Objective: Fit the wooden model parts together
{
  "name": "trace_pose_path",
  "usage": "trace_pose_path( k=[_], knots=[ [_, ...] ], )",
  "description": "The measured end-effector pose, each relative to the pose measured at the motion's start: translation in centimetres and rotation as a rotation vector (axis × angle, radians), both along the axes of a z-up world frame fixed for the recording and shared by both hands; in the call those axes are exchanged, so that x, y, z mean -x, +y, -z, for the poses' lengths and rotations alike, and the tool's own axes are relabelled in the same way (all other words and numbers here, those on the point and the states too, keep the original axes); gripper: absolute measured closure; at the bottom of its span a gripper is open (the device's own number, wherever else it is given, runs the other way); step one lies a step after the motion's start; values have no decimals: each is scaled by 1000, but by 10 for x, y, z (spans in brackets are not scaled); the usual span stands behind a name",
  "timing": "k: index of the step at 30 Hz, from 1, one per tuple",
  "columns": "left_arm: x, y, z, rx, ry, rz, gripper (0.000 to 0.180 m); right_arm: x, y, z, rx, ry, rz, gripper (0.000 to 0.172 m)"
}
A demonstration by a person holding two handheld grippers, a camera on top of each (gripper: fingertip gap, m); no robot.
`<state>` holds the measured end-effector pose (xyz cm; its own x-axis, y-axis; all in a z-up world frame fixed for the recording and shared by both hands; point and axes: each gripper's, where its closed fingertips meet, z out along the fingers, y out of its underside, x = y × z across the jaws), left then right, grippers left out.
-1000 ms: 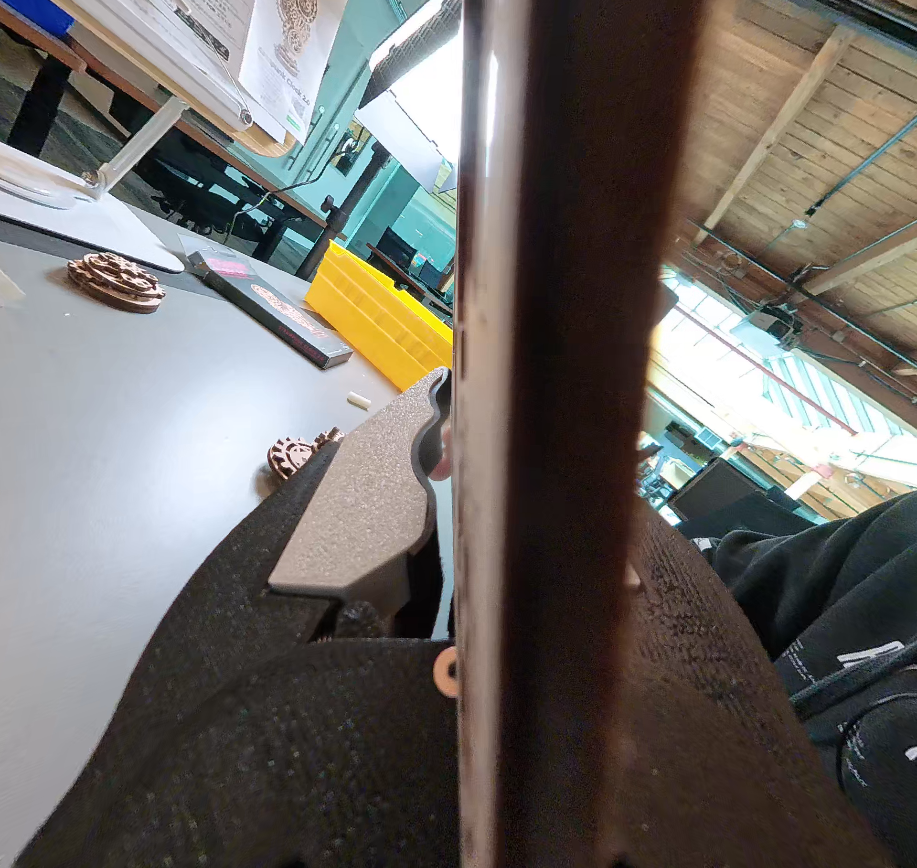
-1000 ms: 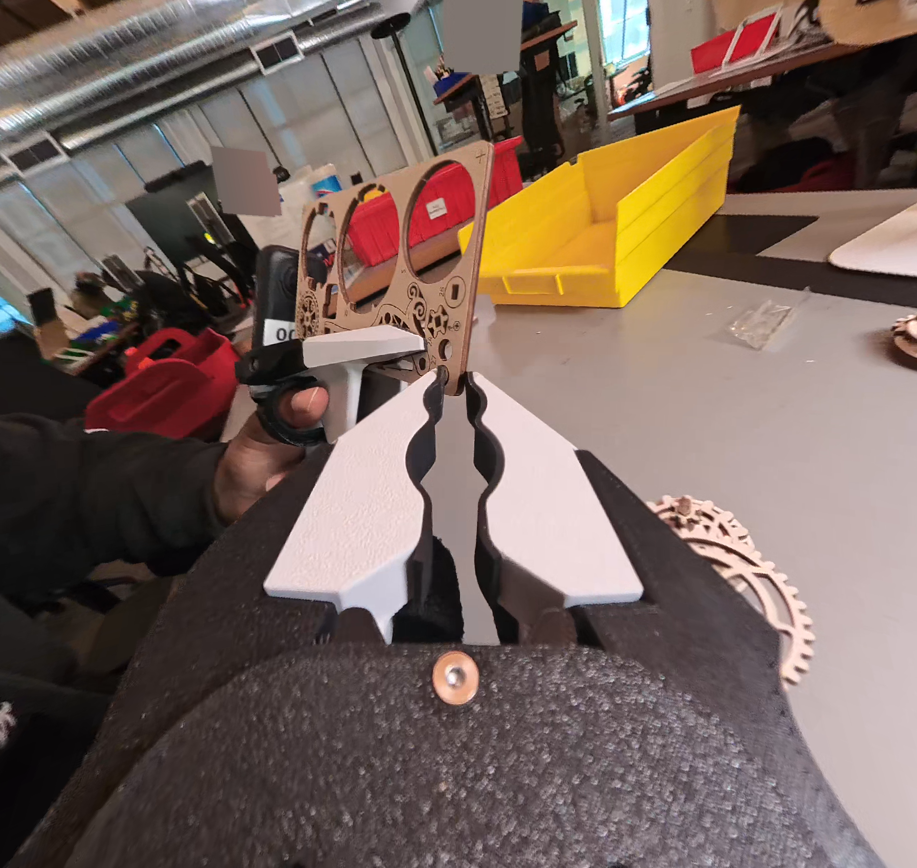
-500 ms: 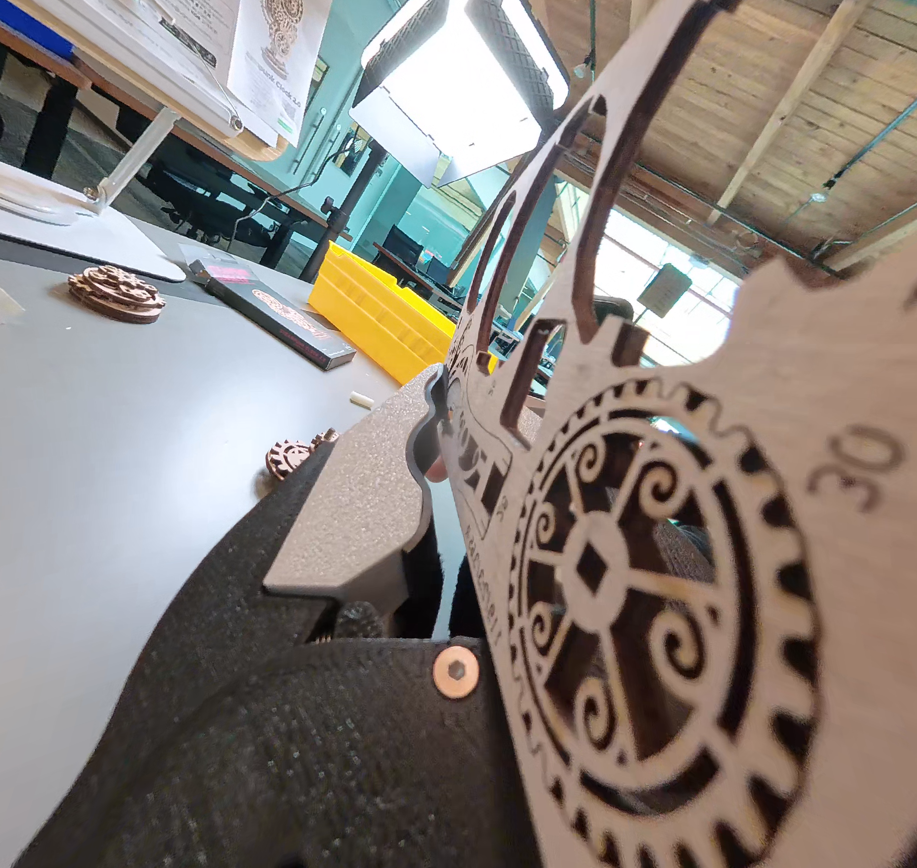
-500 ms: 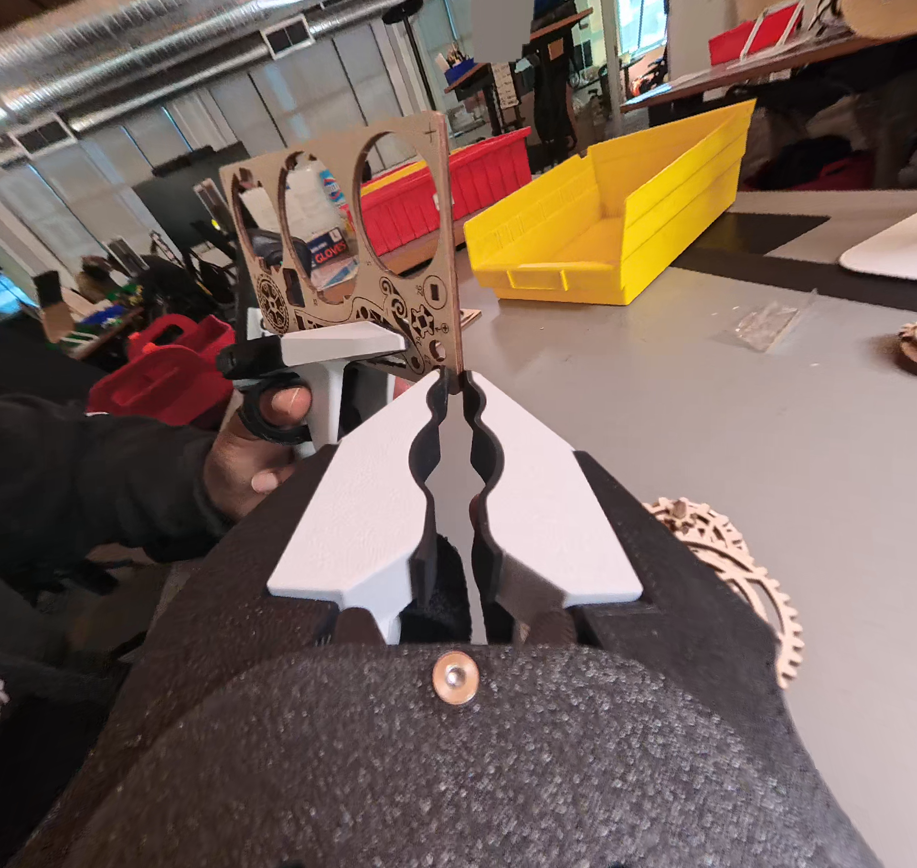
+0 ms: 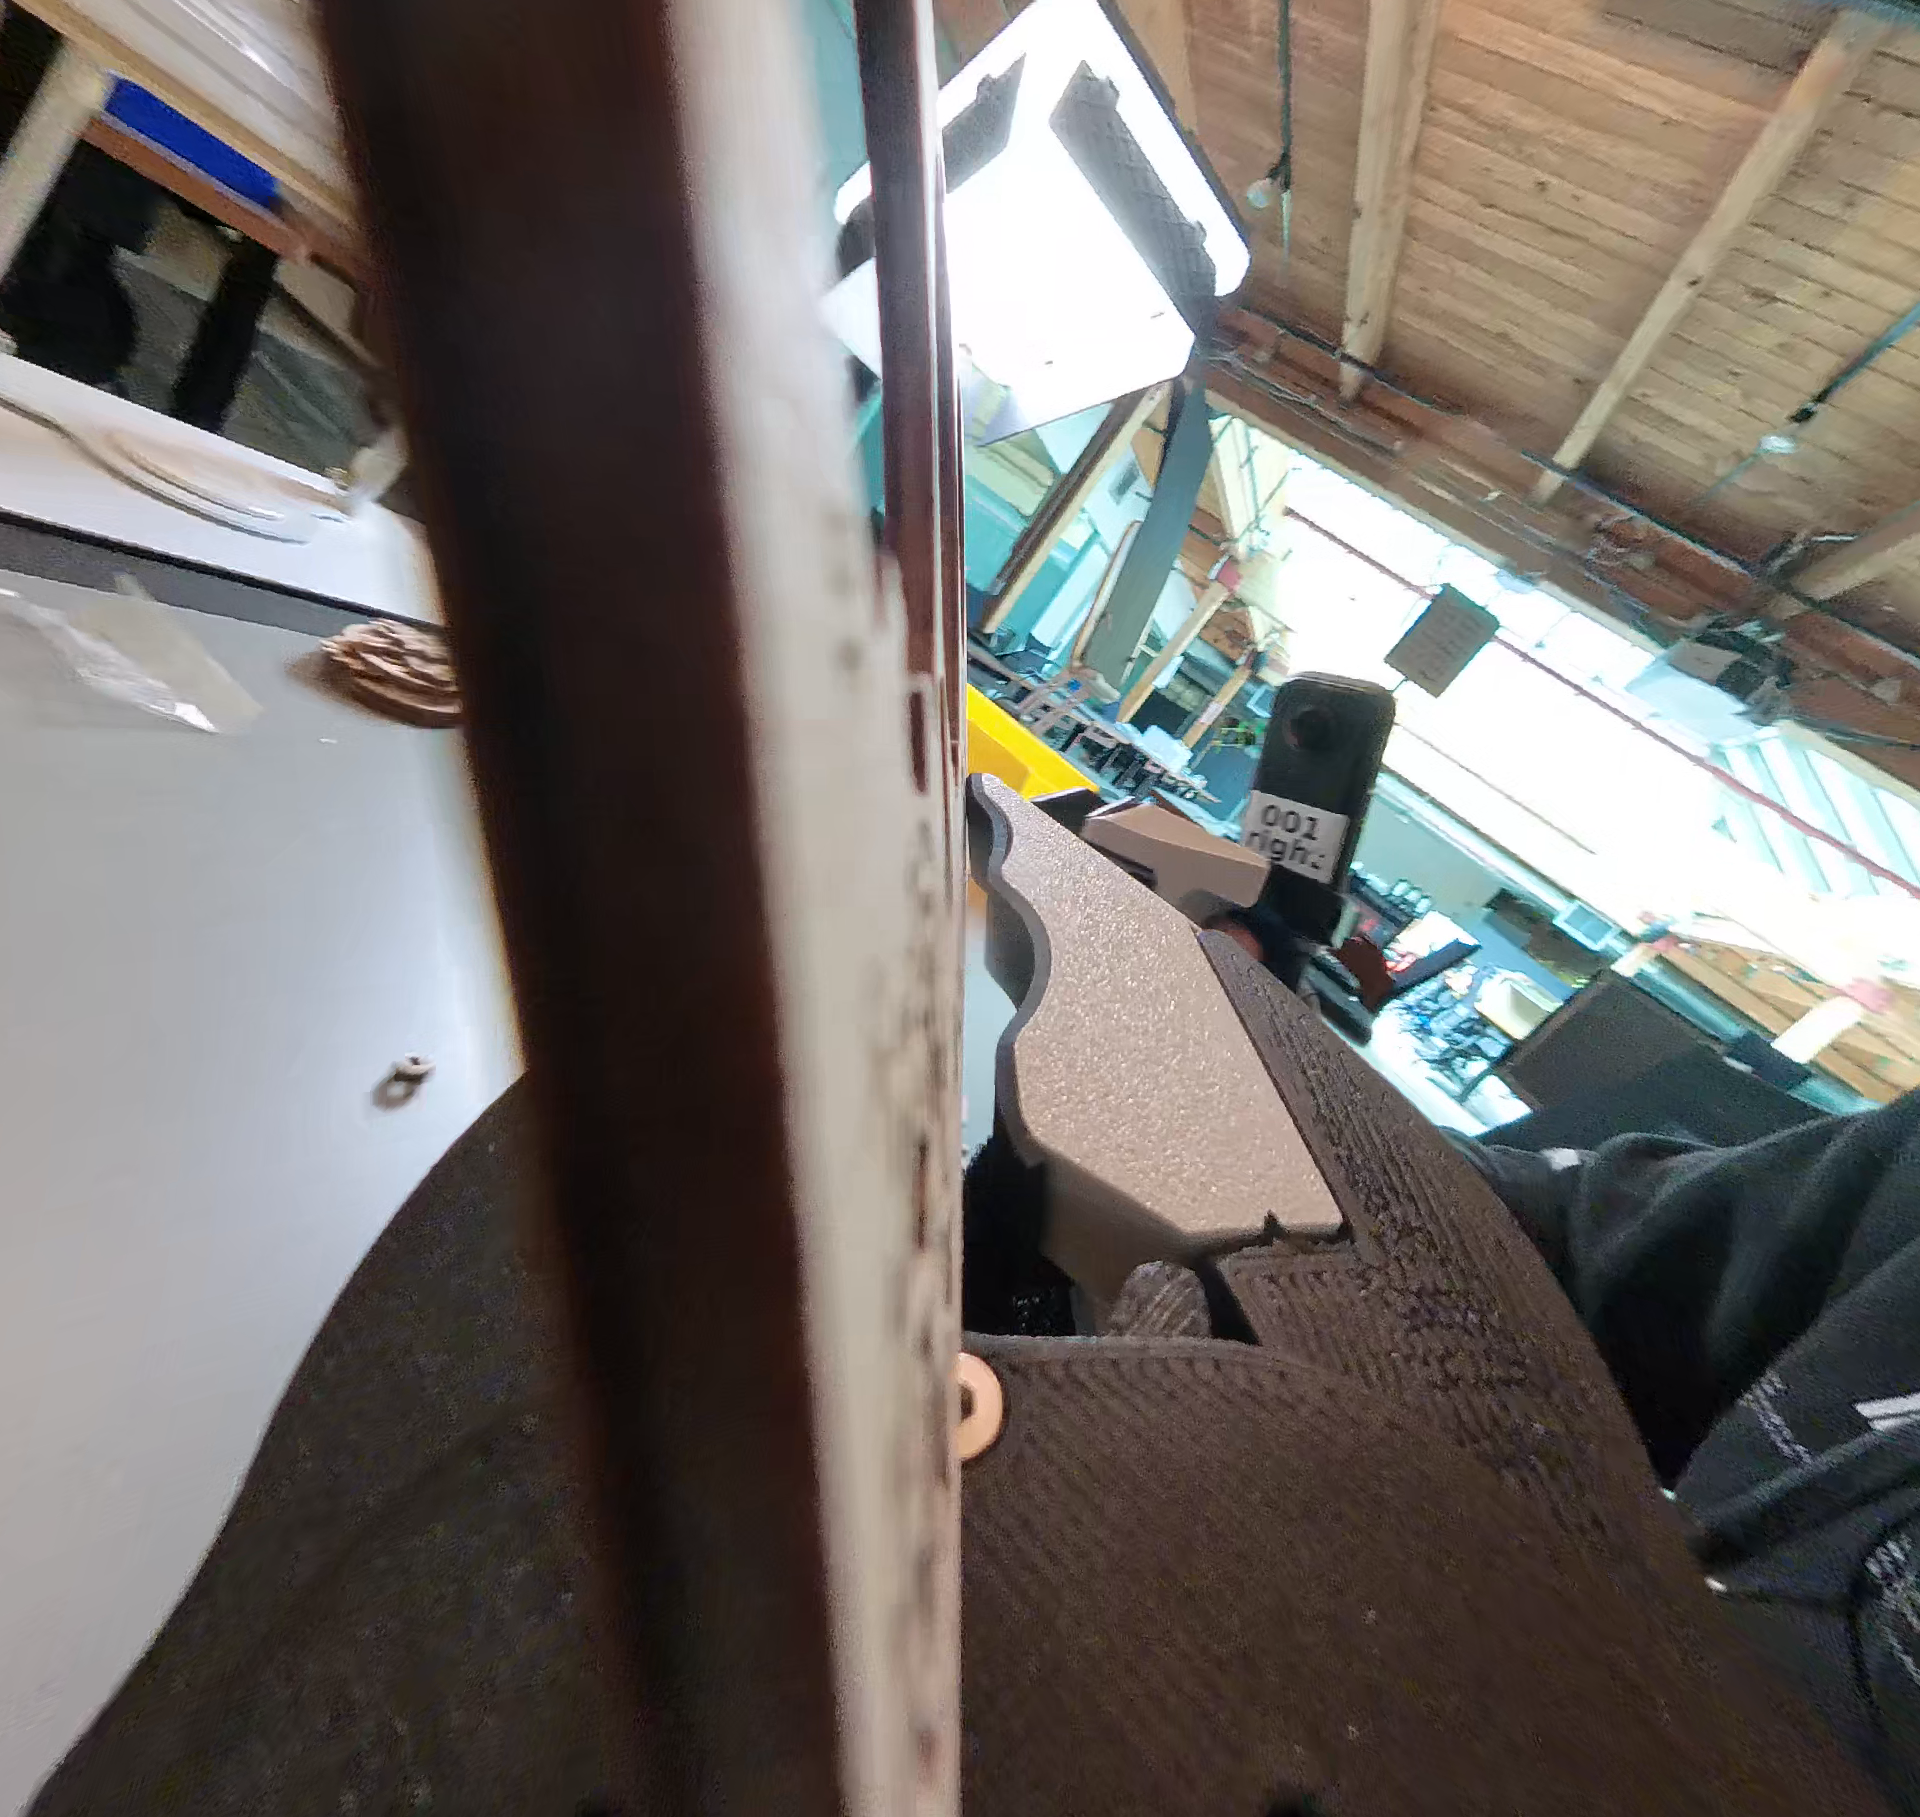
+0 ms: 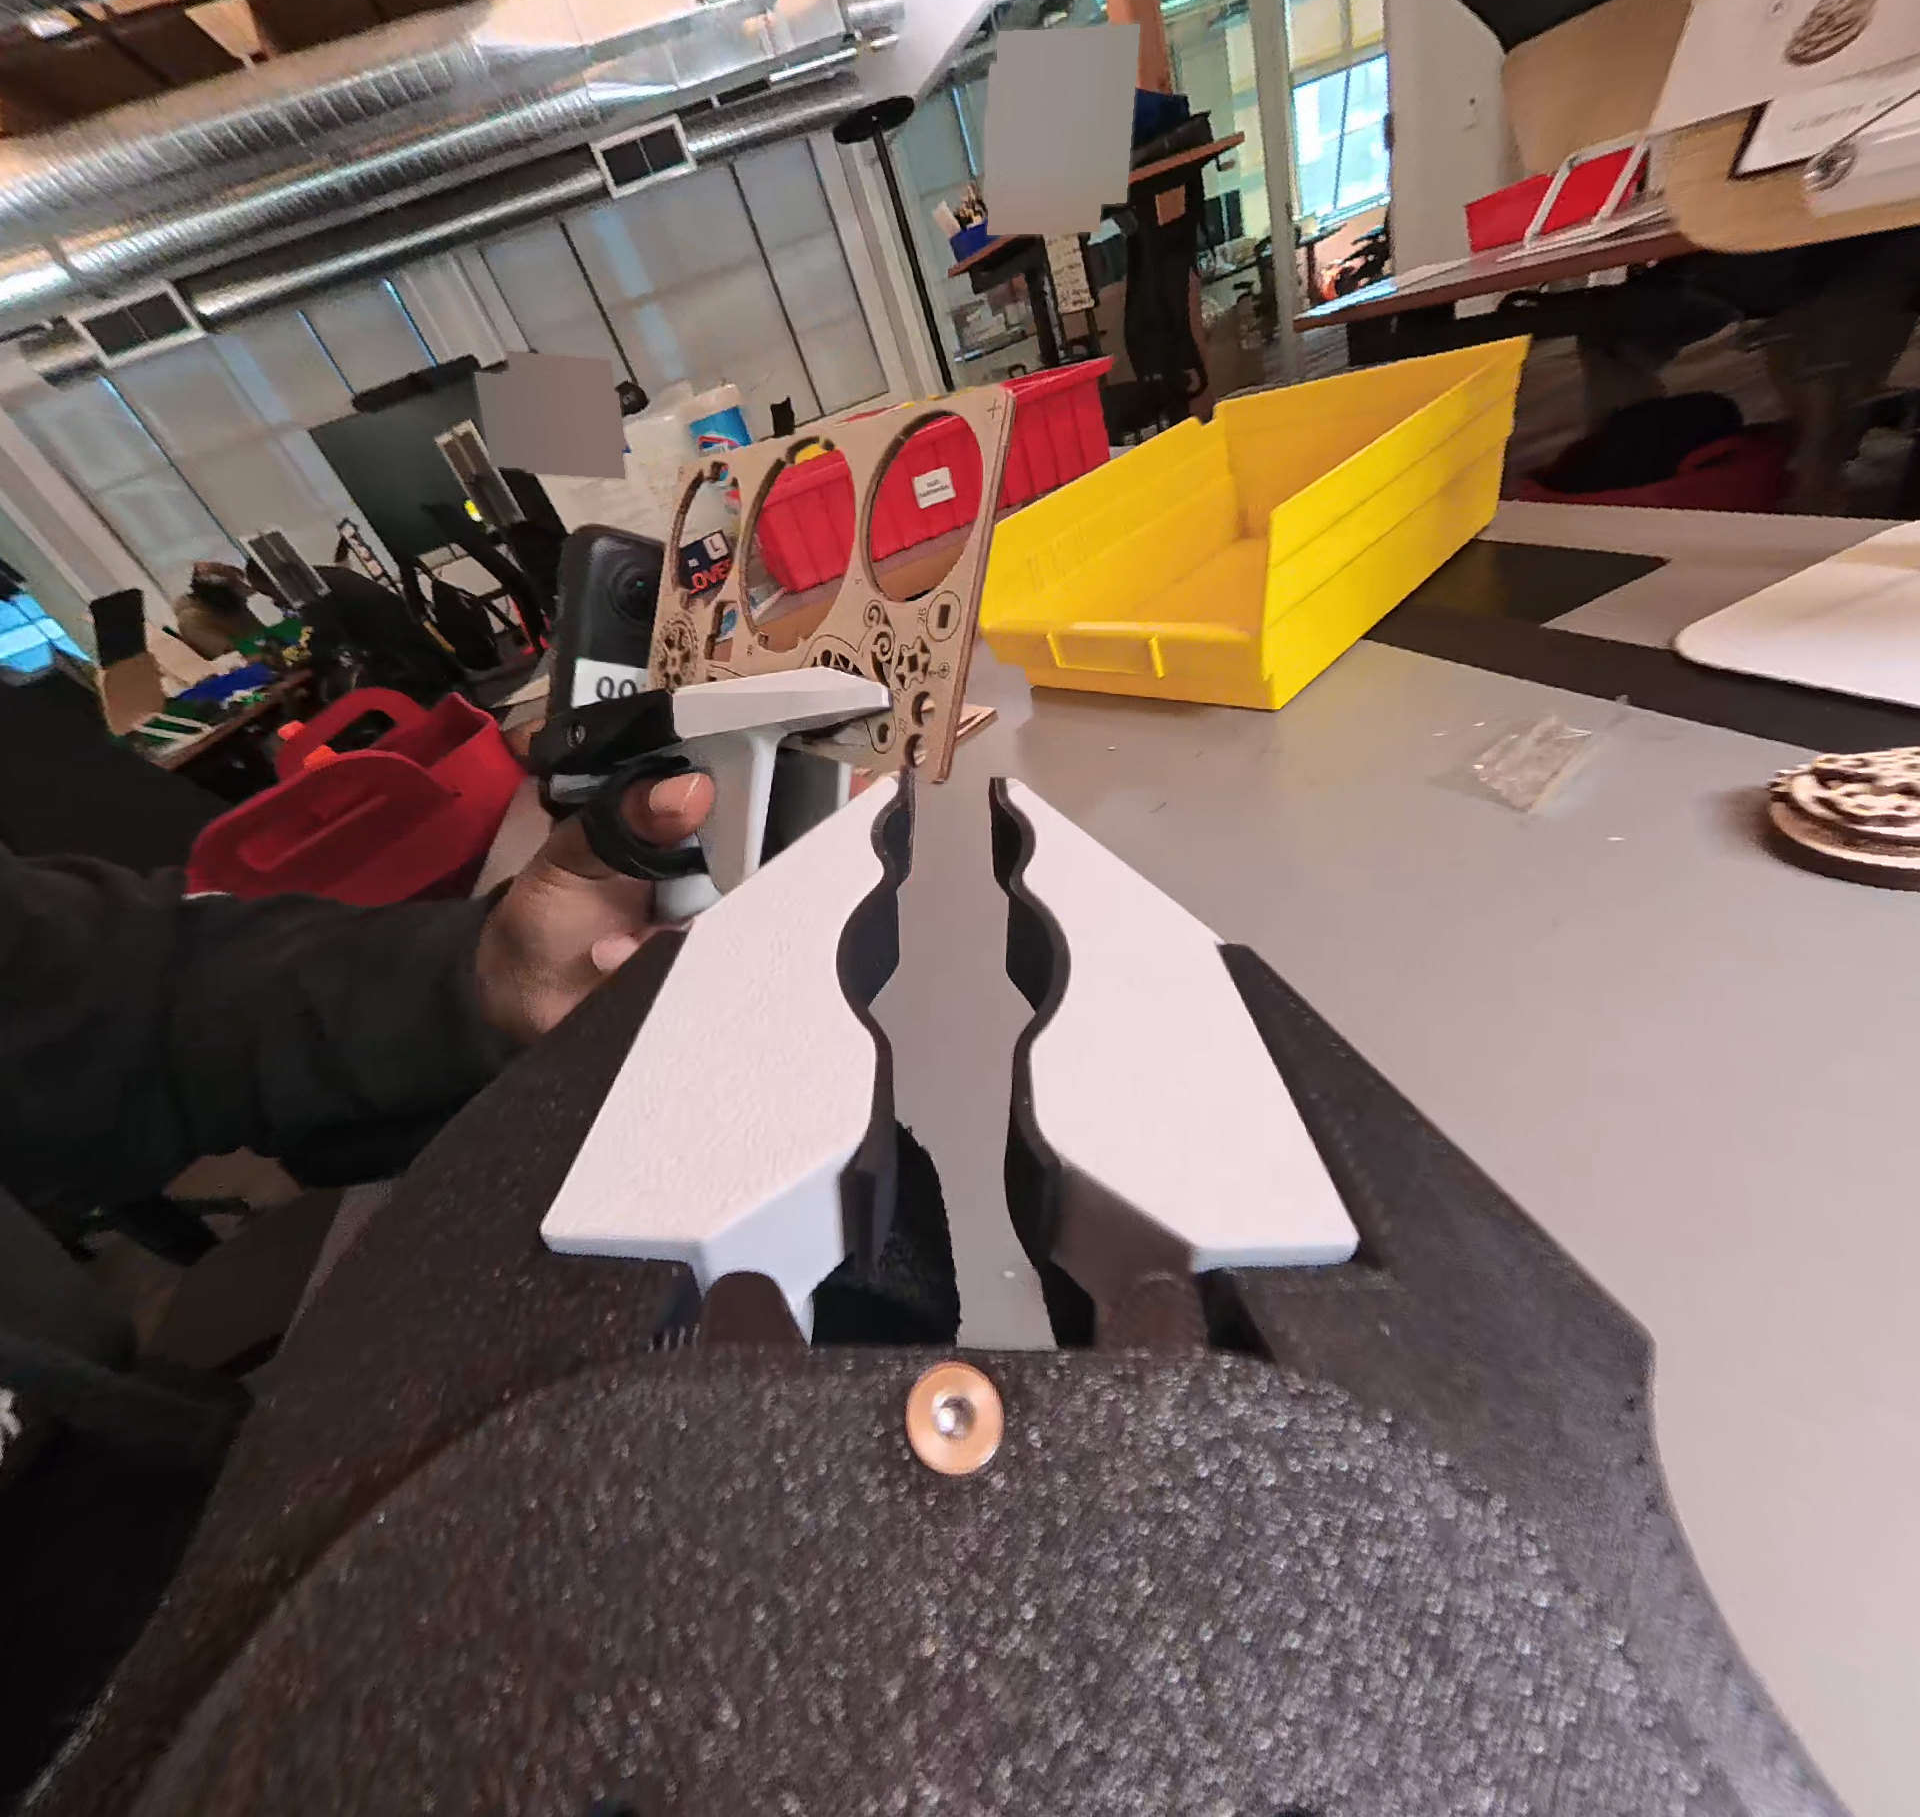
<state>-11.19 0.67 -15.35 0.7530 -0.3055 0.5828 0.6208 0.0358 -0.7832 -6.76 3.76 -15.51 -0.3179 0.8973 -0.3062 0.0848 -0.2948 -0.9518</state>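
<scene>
My left tongs (image 6: 831,718) are clamping the lower edge of the wooden sheet (image 6: 831,583), a thin laser-cut panel with three round openings, and are holding it upright in the air above the grey surface (image 6: 1455,936). In the left wrist view the same sheet (image 5: 665,832) is crossing the frame edge-on, hiding one finger and lying against the other finger (image 5: 1122,1029). My right tongs (image 6: 951,791) are standing narrowly parted and empty just below the sheet's lower right corner, no pad touching it.

Risks, as I am judging them:
- With only one pair of tongs gripping a thin edge, the sheet is liable to pivot or slip if I tilt it.
- The decorated parts near the clamped corner look delicate; squeezing or twisting there could be cracking them.
- If the sheet drops, it could be landing on the surface beside the yellow bin (image 6: 1278,562), or my right tongs could be knocking the layered gear stack (image 6: 1849,811) at far right.

Change from the earlier frames: a second ago my right tongs were pinching the sheet's bottom corner; now they are opened wider and clear of it, and the sheet is sitting farther off. In the left wrist view the sheet has swung from a broad face back to edge-on.
</scene>
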Motion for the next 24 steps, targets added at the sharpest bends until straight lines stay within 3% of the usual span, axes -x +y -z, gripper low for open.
trace_pose_path(
  k=[3,8,15,20,21,23,24],
  knots=[
    [27,-1,6,64,25,-49,180,-4,17,-1,-29,0,52,160],
    [31,1,34,243,-41,116,180,-9,39,3,-36,-22,100,161],
    [-26,-3,40,267,-87,450,179,-10,28,19,-56,-97,2,160],
    [-75,-14,49,308,-47,668,179,-16,-5,20,72,-149,-211,142],
    [-81,-16,51,320,-36,695,179,-17,-7,20,91,-151,-227,144],
    [-88,-19,54,332,-25,724,179,-19,-11,21,119,-170,-265,167],
    [-88,-18,55,334,-21,720,179,-20,-11,21,131,-173,-272,168]
  ],
)
